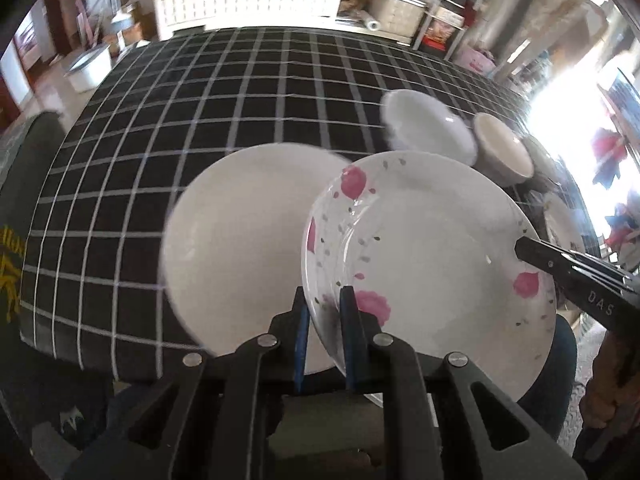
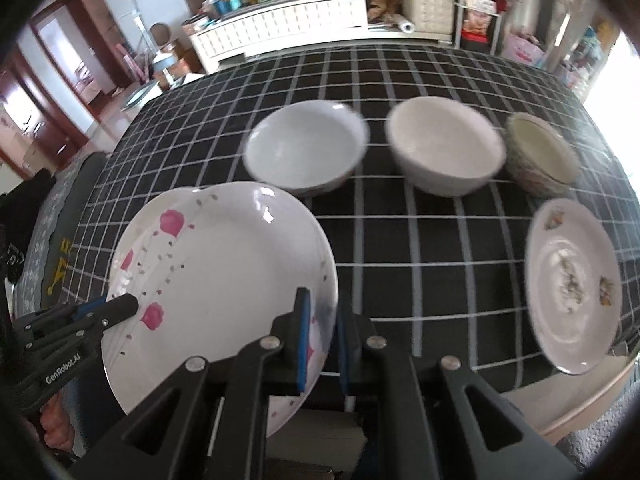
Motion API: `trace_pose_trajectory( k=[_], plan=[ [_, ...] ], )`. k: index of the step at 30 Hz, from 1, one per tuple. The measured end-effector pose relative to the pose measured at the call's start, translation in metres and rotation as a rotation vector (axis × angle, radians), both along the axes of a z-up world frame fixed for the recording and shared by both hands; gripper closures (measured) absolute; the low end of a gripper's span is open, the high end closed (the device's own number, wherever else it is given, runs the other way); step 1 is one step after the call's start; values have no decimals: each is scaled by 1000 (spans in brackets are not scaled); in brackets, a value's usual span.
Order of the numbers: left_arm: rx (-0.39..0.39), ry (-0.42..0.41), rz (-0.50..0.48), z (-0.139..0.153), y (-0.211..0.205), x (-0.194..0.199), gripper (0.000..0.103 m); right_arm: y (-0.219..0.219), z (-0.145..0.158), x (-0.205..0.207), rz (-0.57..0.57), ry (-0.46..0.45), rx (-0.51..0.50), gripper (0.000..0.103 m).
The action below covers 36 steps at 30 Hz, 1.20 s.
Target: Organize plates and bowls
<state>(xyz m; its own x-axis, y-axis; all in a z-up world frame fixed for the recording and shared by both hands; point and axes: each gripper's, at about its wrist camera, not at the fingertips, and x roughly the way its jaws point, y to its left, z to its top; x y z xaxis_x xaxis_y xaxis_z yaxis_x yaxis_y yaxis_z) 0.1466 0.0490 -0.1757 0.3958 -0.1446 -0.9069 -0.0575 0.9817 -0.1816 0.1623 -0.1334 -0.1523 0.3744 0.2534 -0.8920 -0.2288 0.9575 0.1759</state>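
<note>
Both grippers clamp opposite rims of a round white plate with pink flowers point(image 1: 432, 256), left gripper point(image 1: 324, 300) and right gripper point(image 2: 322, 308) closed on it, above a plain white plate point(image 1: 236, 244) on the black-and-white checked tablecloth point(image 2: 400, 240); three bowls line up beyond.

Probably home living room: cluttered white cabinet point(image 2: 304, 16), checked tablecloth point(image 2: 400, 80), doorway point(image 2: 68, 60).

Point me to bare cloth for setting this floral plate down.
Free: the checked cloth between the floral plate and the patterned plate, below the bowls; also behind the bowls. Crowded: the row of white bowl, cream bowl, rimmed bowl.
</note>
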Motion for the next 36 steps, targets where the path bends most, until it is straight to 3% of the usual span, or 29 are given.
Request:
trace_pose_trajectory(
  k=[12, 22, 31, 36],
  plan=[
    [23, 8, 112, -11, 55, -8, 90, 57, -19, 11, 82, 31, -25, 88],
    [19, 35, 129, -28, 74, 6, 90, 81, -29, 27, 102, 47, -45, 88],
    [0, 9, 142, -25, 87, 18, 90, 91, -37, 36, 116, 73, -65, 88],
    [41, 14, 144, -26, 90, 18, 90, 94, -38, 31, 138, 66, -84, 88]
  ],
)
